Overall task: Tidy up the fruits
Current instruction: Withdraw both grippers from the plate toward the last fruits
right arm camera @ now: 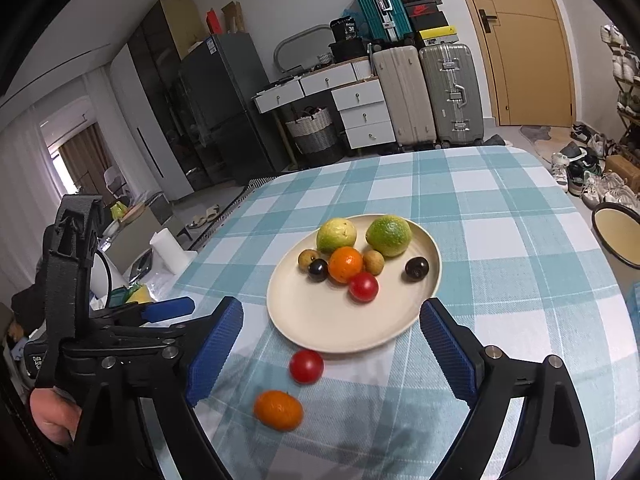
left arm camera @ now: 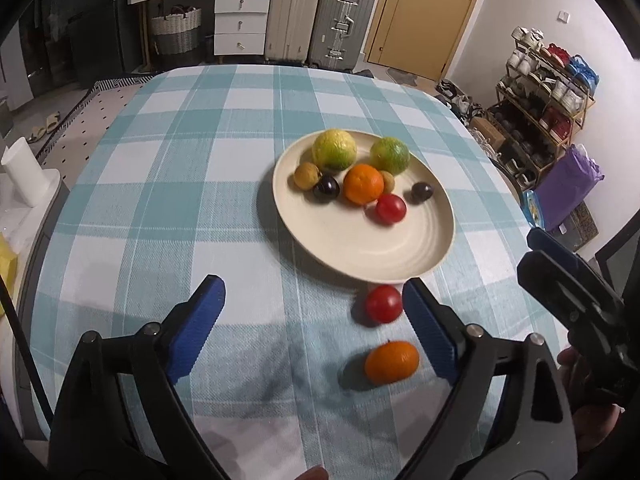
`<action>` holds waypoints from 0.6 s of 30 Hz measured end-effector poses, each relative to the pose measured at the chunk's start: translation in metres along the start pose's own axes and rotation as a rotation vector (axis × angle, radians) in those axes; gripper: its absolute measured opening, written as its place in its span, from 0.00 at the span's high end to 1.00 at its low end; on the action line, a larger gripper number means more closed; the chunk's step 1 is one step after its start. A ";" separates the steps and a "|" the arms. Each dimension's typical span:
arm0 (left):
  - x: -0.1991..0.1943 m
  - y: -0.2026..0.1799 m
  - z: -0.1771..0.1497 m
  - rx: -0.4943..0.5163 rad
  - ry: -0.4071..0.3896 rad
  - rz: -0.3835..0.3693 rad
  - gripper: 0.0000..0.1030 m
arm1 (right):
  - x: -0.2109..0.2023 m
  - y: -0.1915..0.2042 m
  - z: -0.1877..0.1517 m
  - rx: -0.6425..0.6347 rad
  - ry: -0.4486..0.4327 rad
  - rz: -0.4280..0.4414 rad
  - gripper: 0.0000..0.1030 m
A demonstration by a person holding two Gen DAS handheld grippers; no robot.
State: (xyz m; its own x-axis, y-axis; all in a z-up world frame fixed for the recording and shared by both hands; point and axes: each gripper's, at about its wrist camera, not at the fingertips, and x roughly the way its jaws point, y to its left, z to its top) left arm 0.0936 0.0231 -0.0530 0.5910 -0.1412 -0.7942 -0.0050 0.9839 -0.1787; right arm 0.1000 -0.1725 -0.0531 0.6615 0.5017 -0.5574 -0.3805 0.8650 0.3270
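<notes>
Both spread wide, gripping nothing — left gripper [left arm camera: 314,300], right gripper [right arm camera: 331,320]. Loose red tomato [left arm camera: 383,303] and orange mandarin [left arm camera: 391,362] on the checked cloth [left arm camera: 200,200] just beside the plate [left arm camera: 360,248] — near the left gripper's right finger [left arm camera: 430,328].

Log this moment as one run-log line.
left hand-held gripper: open, empty | right hand-held gripper: open, empty | plate: eight fruits | tablecloth: red tomato, orange off plate

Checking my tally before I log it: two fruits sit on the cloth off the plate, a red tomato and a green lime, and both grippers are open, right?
Not quite. The second fruit is an orange one, not a green lime; the right wrist view shows it beside the tomato off the plate. The rest holds.
</notes>
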 end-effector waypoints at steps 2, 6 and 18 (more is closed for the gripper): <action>-0.001 -0.002 -0.005 0.006 0.000 0.007 0.11 | -0.004 0.001 -0.004 -0.003 -0.008 -0.002 0.08; -0.003 -0.003 -0.016 0.003 -0.006 0.030 0.01 | -0.012 0.002 -0.013 -0.008 -0.008 -0.007 0.08; 0.003 -0.013 -0.045 0.013 0.034 0.013 0.01 | -0.028 -0.004 -0.037 0.010 0.001 -0.025 0.07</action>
State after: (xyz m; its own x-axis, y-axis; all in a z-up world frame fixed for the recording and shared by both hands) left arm 0.0590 0.0053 -0.0789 0.5629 -0.1316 -0.8160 -0.0024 0.9870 -0.1608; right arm 0.0594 -0.1899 -0.0674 0.6700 0.4803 -0.5661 -0.3577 0.8770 0.3208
